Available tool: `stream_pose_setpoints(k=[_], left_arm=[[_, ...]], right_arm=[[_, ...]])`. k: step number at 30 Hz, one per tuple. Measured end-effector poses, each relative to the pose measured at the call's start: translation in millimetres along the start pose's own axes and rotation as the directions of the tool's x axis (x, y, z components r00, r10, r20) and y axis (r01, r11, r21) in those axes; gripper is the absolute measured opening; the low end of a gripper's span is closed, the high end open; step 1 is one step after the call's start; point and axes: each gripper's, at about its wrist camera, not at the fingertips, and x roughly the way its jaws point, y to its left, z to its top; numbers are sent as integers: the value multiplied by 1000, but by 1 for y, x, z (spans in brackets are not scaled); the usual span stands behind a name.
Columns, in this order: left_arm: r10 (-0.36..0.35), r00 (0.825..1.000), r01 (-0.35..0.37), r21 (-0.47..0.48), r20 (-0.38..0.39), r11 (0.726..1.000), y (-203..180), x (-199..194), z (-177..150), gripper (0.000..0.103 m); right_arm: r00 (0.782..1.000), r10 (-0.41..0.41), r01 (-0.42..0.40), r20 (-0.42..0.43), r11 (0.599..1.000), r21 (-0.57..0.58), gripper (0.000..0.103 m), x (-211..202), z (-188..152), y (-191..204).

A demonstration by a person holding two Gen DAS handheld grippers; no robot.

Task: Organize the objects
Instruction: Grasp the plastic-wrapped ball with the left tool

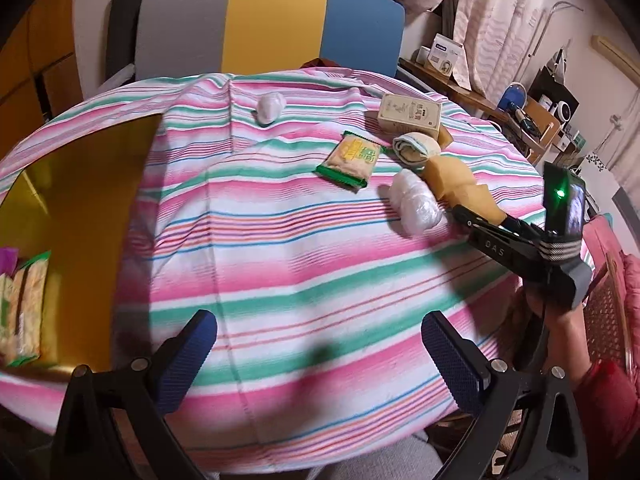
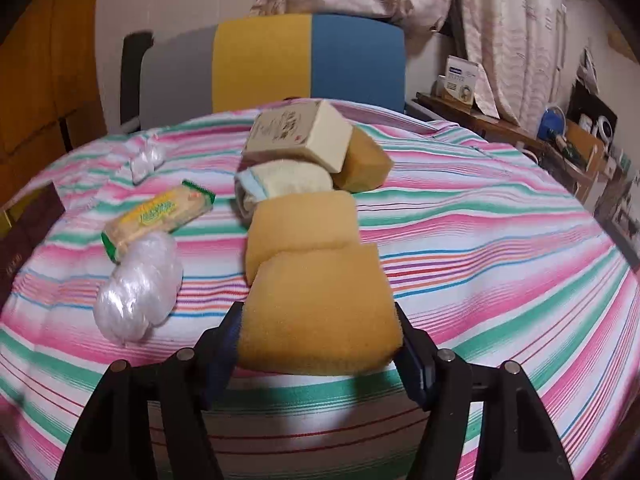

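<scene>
My right gripper (image 2: 320,340) is shut on a yellow sponge (image 2: 320,312) just above the striped cloth; it also shows in the left wrist view (image 1: 486,206). A second sponge (image 2: 300,224) lies just beyond it, then a rolled towel (image 2: 288,184), a third sponge (image 2: 366,162) and a beige box (image 2: 296,132). A green cracker pack (image 2: 156,216) and a clear plastic bundle (image 2: 140,288) lie to the left. My left gripper (image 1: 320,356) is open and empty over the cloth. A gold box (image 1: 72,216) at the left holds cracker packs (image 1: 22,312).
A small white plastic wad (image 1: 271,106) lies at the far side of the table. A grey, yellow and blue chair back (image 1: 272,24) stands behind the table. A cluttered wooden shelf (image 1: 528,120) runs along the right wall.
</scene>
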Motion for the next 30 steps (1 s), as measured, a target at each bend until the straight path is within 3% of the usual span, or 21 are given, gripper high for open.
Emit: stream_pose_setpoints(k=[5,14,18,22,29,30], left_arm=[[-24,1000,24,-16,-15,1000,-17,22,18,103],[-125,992,124,-36,-22,992,-50,80,61,103],[-181,983,177,-112,-24,978,-53,104,73,99],[-149,989,147,-108,-9,983,-60,115,81,96],[-99,995,98,50,11,994,-76,123,80,63],[-85,996,83,66,17,994,-76,123,79,50]], right_arm=[[1000,3,-4,4,993,115,69,3,-5,-20],[996,-73,64,51,987,147,69,-5,-9,-22],[996,-77,70,36,984,163,69,-1,-8,-26],[996,-75,68,39,984,164,69,-1,-8,-27],[996,-77,69,43,984,166,69,-3,-10,-27],[996,-79,70,44,984,164,69,-3,-11,-26]])
